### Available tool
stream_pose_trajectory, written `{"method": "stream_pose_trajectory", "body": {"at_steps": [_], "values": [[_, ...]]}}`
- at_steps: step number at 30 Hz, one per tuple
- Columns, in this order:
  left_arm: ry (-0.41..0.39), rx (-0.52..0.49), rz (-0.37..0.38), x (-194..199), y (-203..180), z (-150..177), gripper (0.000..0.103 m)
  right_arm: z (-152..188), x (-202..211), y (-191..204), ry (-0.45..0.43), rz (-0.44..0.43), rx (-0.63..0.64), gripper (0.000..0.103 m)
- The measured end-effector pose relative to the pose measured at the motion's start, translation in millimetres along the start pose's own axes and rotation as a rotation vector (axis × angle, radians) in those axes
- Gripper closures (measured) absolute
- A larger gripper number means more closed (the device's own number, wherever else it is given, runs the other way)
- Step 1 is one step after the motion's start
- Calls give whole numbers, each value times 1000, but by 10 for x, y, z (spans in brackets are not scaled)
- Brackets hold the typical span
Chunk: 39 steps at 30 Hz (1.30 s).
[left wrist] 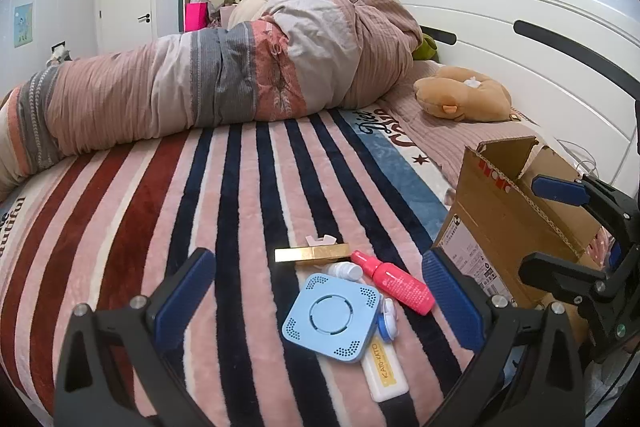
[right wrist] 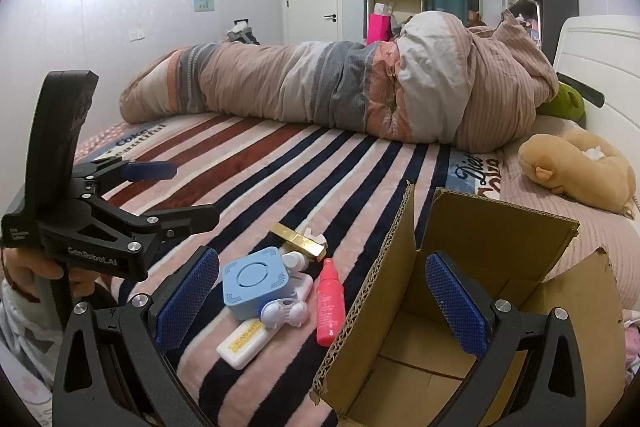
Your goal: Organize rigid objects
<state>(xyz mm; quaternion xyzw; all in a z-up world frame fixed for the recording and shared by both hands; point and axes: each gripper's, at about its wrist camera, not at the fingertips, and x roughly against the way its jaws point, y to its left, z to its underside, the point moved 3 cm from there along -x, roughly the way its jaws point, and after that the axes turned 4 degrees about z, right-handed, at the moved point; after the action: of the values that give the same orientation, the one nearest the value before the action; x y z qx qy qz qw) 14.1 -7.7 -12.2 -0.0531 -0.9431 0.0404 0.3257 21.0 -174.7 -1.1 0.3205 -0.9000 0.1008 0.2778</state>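
Left gripper (left wrist: pixel 320 291): jaws spread wide, holding nothing; blue padded fingers (left wrist: pixel 184 301) frame the lower middle of the left wrist view.
Between the left fingers: square pale-blue plastic box with a round lid (left wrist: pixel 331 318), lying on the striped plush blanket (left wrist: pixel 240 187), touching neither finger.
Around the box: pink spray bottle (left wrist: pixel 394 282) just right of it, gold rectangular bar (left wrist: pixel 312 253) behind it, white tube with a yellow label (left wrist: pixel 385 375) sticking out beneath it toward the frame bottom.
Right gripper (right wrist: pixel 320 303): jaws spread wide, empty; its right finger (right wrist: pixel 456 307) hangs over the open brown cardboard box (right wrist: pixel 400 307), its left finger over the blanket.
Cluster, right wrist view: lower centre, between the right gripper's left finger and the box wall.
Farther out: rolled quilt (left wrist: pixel 200 87) across the upper middle.
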Motion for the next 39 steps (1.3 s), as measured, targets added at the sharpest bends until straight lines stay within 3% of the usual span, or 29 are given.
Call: {"method": "stream_pose_trajectory", "body": {"at_steps": [39], "values": [[-5,4,2,15,20,8,1,12,4,40,0,-16,-6,0]]}}
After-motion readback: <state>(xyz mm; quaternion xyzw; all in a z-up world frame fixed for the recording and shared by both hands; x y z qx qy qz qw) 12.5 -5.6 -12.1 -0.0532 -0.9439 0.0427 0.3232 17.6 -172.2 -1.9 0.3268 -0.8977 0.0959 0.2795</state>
